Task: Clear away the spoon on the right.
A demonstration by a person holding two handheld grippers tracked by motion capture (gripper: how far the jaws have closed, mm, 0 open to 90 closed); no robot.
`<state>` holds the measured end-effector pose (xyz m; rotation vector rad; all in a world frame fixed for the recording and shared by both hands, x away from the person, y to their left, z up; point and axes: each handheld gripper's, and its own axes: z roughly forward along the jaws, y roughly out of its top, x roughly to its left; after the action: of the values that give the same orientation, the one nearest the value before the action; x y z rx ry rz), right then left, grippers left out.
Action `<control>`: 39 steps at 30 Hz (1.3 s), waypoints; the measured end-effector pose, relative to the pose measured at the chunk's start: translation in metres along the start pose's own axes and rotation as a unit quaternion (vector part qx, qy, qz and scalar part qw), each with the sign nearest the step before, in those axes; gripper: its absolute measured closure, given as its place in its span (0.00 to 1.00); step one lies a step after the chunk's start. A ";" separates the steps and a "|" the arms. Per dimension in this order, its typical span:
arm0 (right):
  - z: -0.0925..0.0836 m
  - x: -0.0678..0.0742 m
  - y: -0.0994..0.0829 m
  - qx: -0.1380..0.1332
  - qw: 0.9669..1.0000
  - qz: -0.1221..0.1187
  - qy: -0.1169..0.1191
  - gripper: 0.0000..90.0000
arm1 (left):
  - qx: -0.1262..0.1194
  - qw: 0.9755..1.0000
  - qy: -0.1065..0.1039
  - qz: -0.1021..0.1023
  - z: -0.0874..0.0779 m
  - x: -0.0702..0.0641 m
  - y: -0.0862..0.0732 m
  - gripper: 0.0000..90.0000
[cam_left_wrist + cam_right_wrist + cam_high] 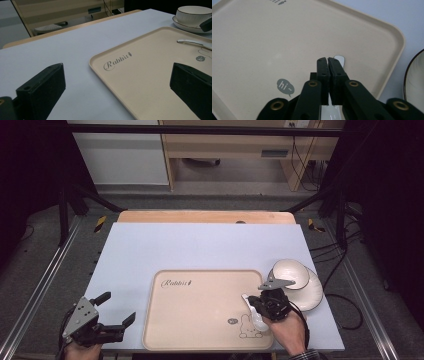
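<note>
Right tool (254,311) clamped on spoon (256,317) near tray (200,276) right rim; left tool (116,312) wide open, empty.

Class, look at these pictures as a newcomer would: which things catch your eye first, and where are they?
The beige tray fills the near middle of the table. On its right side, the right gripper is shut on a white spoon. A white bowl sits on a plate just right of the tray.

High cam overhead, gripper cams low, share tray (200,310)
</note>
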<state>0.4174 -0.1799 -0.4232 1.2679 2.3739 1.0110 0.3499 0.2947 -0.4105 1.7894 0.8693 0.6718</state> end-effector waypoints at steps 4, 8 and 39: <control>0.003 0.002 -0.001 0.001 1.000 0.001 0.001 1.00 | -0.001 1.000 -0.001 0.001 0.000 0.000 0.000 0.00; 0.011 0.005 -0.003 0.009 1.000 -0.016 -0.001 1.00 | -0.001 1.000 -0.001 0.000 0.000 0.000 0.000 0.00; 0.036 -0.002 -0.009 0.059 0.998 -0.015 -0.020 1.00 | -0.002 1.000 -0.003 0.004 0.000 -0.001 0.001 0.00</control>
<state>0.4317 -0.1689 -0.4556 1.2755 2.4470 0.8386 0.3494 0.2937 -0.4093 1.7914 0.8584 0.6726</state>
